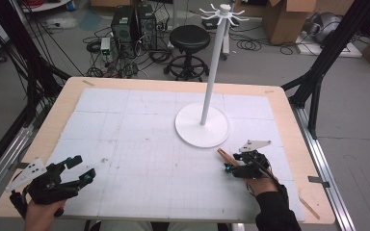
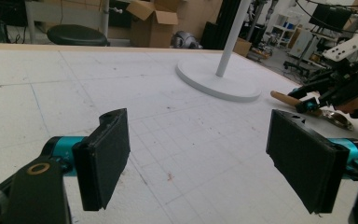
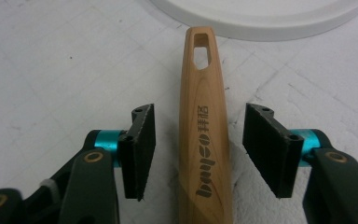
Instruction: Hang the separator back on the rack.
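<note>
A wooden handle (image 3: 203,140) with a slot at its far end and dark lettering lies flat on the white gridded mat, pointing toward the white stand's round base (image 3: 261,18). My right gripper (image 3: 198,135) straddles it low over the mat, and a gap shows between each pad and the wood, so it is open. In the high view the handle (image 1: 222,155) pokes out ahead of the right gripper (image 1: 236,166), near the stand base (image 1: 202,126). My left gripper (image 1: 79,168) rests at the front left, open with nothing between its pads (image 2: 105,156).
The stand's tall white pole (image 1: 213,62) carries a ring of hooks on top. The mat (image 1: 139,144) covers most of the wooden table (image 1: 60,103). Behind the table's far edge are a black stool (image 1: 189,41), computer towers and cardboard boxes.
</note>
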A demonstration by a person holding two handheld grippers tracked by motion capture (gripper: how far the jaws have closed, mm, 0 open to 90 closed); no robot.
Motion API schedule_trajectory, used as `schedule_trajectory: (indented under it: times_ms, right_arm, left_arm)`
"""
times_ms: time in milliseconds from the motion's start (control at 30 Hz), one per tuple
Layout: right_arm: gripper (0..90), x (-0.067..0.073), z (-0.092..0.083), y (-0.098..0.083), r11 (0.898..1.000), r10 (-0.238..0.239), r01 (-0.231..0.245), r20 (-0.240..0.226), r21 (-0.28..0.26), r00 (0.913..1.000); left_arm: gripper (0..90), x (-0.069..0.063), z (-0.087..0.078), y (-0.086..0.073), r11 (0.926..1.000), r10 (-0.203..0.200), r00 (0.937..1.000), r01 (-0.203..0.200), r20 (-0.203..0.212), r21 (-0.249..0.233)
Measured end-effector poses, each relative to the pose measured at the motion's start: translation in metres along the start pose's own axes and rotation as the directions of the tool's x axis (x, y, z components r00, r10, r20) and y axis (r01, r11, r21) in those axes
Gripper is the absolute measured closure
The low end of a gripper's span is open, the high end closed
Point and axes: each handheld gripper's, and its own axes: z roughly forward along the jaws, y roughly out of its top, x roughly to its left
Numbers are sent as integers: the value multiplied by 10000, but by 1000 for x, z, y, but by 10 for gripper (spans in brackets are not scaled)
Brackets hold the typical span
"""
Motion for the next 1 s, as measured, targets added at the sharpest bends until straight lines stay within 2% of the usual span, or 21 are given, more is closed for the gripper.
schedule_trajectory:
  times_ms: [200, 500, 667, 1000]
  right_arm:
    - [533, -2, 1, 1, 10000, 17, -17, 48, 86, 10000]
    - [584, 0, 2, 5, 9994, -143, 141, 78, 321, 9999]
    - [648, 0, 3, 7, 9991, -168, 167, 8, 395, 9999]
    - [668, 1, 3, 7, 9992, -128, 125, 77, 371, 9999]
  left_arm:
    - [218, 0, 0, 0, 10000, -25, 10000, 25, 12, -24]
    - [219, 0, 0, 0, 10000, -25, 10000, 25, 20, 16]
    - [219, 0, 0, 0, 10000, -11, 10000, 11, 37, 26]
    - [219, 0, 0, 0, 10000, -17, 10000, 17, 49, 36]
